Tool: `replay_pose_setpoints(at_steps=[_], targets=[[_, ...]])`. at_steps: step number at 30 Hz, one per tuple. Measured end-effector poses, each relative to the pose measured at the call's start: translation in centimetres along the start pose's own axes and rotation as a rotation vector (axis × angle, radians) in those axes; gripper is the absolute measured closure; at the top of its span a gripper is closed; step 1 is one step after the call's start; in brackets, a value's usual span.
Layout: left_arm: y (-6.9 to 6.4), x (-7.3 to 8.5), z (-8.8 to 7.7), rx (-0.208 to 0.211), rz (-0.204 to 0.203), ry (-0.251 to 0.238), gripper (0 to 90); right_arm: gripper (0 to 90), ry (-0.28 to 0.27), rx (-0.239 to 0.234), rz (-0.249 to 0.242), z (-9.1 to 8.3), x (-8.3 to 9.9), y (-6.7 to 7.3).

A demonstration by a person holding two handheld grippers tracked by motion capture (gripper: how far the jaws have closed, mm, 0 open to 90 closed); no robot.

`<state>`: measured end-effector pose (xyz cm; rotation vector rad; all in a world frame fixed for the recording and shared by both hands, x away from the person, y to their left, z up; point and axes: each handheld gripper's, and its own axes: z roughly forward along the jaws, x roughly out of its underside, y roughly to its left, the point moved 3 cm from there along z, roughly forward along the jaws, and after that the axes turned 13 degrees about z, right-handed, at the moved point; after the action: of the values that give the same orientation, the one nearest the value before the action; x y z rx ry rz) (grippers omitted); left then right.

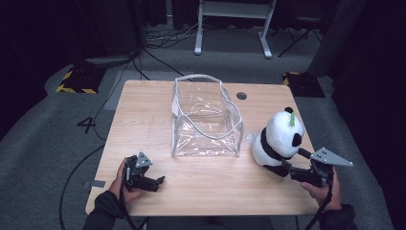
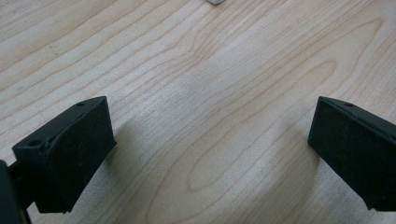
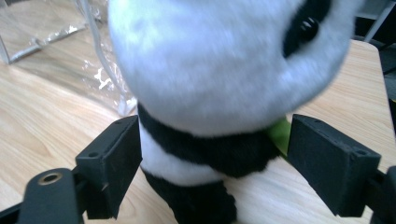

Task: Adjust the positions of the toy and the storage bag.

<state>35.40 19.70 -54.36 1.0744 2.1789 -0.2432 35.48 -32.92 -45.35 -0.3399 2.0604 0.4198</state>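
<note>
A black-and-white panda plush [image 1: 279, 138] with a green tuft on its head sits on the right side of the wooden table [image 1: 143, 115]. My right gripper [image 1: 293, 161] is open right behind it. In the right gripper view the panda's body [image 3: 205, 154] stands between the two wide-apart jaws of the right gripper [image 3: 215, 163], close to the left one. A clear plastic bag [image 1: 206, 120] with a white rim stands open in the middle of the table. My left gripper [image 1: 160, 181] rests low near the front left, open over bare wood [image 2: 210, 70].
A dark round cable hole [image 1: 241, 96] lies behind the bag. Cables [image 1: 158, 57] and a white desk frame [image 1: 234, 24] are on the grey floor beyond the table. A corner of the clear bag [image 3: 42, 32] shows left of the panda.
</note>
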Motion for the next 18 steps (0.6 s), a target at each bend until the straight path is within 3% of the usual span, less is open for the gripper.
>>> replay_pose_setpoints(at_steps=[9,10,13,18], targets=[[0.0,0.0,0.0,0.0,0.0,0.0,0.5,15.2,-0.022,0.07,0.023,1.5,-0.6,1.2],[0.0,0.0,0.0,0.0,0.0,0.0,0.4,15.3,-0.03,0.113,0.019,2.3,-0.8,1.2],[0.0,0.0,0.0,0.0,0.0,0.0,0.4,13.1,-0.027,0.161,0.024,3.3,-1.0,1.0],[0.0,0.0,0.0,0.0,0.0,0.0,0.5,10.5,-0.028,0.135,-0.009,4.6,-1.7,0.6]])
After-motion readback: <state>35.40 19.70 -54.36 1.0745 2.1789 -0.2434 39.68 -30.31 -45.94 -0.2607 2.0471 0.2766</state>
